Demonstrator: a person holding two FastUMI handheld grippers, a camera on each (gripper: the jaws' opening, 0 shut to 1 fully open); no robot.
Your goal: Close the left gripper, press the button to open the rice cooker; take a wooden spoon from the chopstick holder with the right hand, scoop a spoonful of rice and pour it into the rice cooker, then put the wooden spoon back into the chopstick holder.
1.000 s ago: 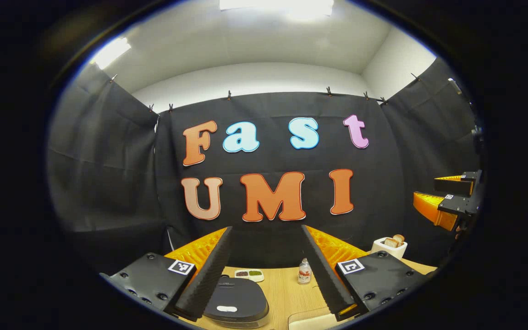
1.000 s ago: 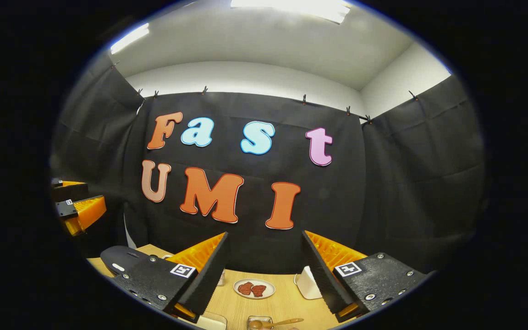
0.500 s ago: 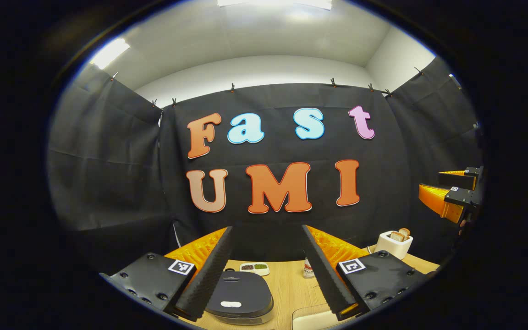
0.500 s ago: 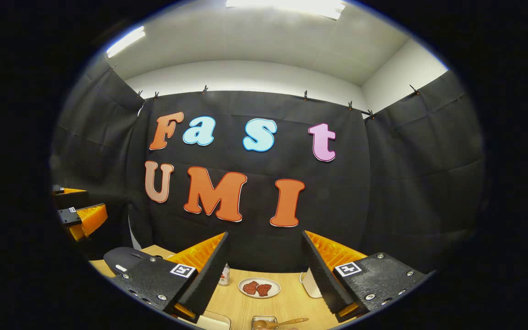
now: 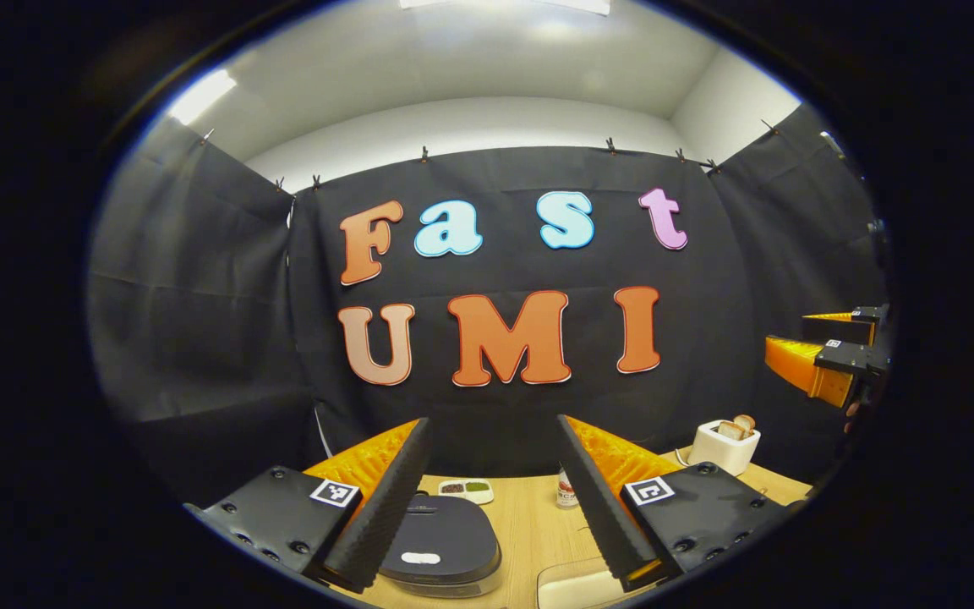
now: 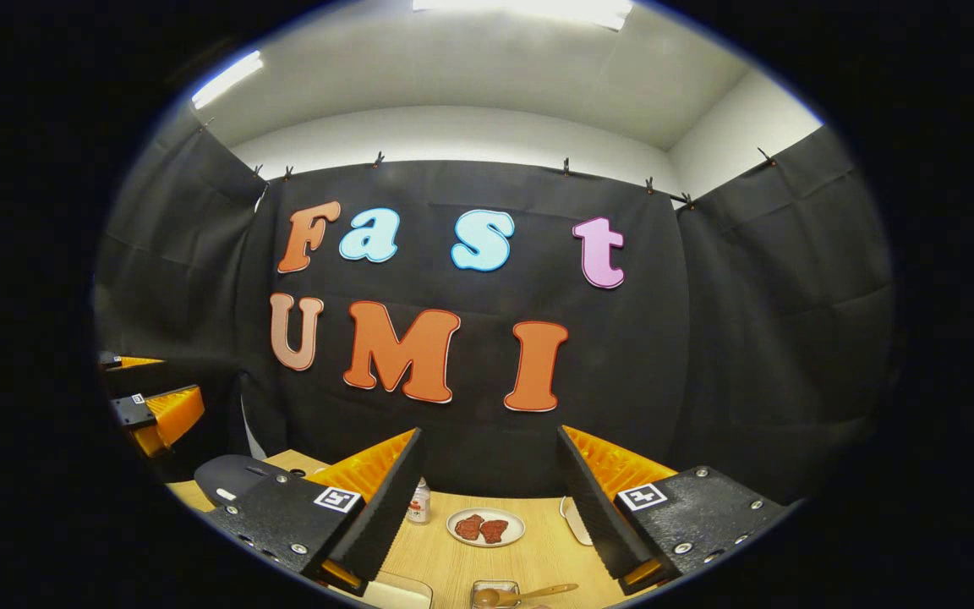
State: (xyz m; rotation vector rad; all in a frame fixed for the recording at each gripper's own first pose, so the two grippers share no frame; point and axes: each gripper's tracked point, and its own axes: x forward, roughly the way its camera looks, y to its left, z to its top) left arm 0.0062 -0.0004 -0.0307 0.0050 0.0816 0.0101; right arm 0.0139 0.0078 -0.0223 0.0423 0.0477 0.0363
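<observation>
Hovering both tools, left tool and right tool, wide open and empty above the still-shut rice cooker, wooden spoon lying untouched, everything remaining.

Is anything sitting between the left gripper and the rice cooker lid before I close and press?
Nothing visible. The left gripper, open, hangs above the dark grey rice cooker, whose closed lid shows bare between its fingers. The small sauce bottle and two-part condiment dish stand farther back on the wooden table.
</observation>
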